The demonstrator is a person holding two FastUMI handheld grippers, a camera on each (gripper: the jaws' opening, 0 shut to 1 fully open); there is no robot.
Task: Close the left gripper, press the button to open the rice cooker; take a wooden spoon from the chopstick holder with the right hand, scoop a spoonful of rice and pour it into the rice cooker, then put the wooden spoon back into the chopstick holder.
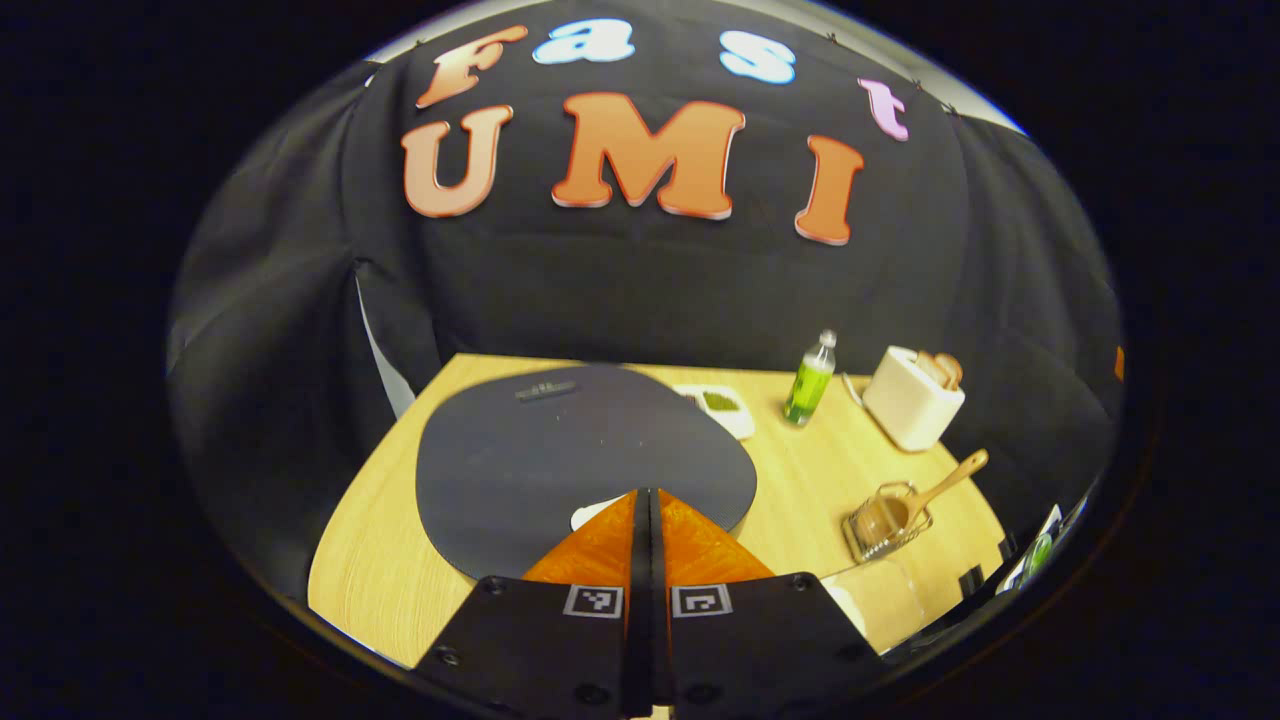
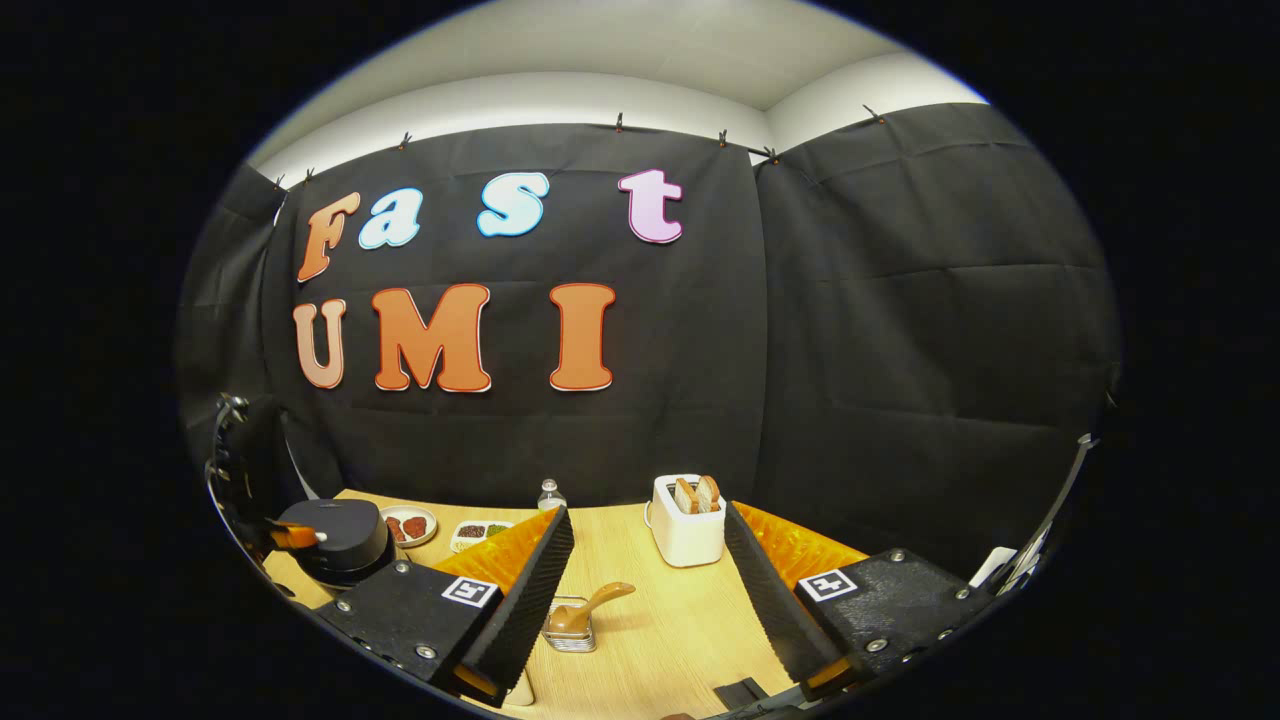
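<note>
Rice cooker: in the left gripper view its dark, closed lid lies directly ahead of and just below the left gripper, whose two fingers are pressed together with nothing between them, their joined tip over the near edge of the lid. Whether the tip touches the lid cannot be told. Judging by this, the button press is the step in hand, and the left gripper is the nearer one to the cooker.

Further right in that view, well apart from the left gripper, a wooden spoon stands in a wire chopstick holder on the wooden table, its handle leaning up and to the right.

In the right gripper view, the rice cooker sits far off to the left of the right gripper. The right gripper's fingers stand wide apart and hold nothing. The spoon and holder lie ahead between them, closer to the left finger, the handle slanting up to the right.
</note>
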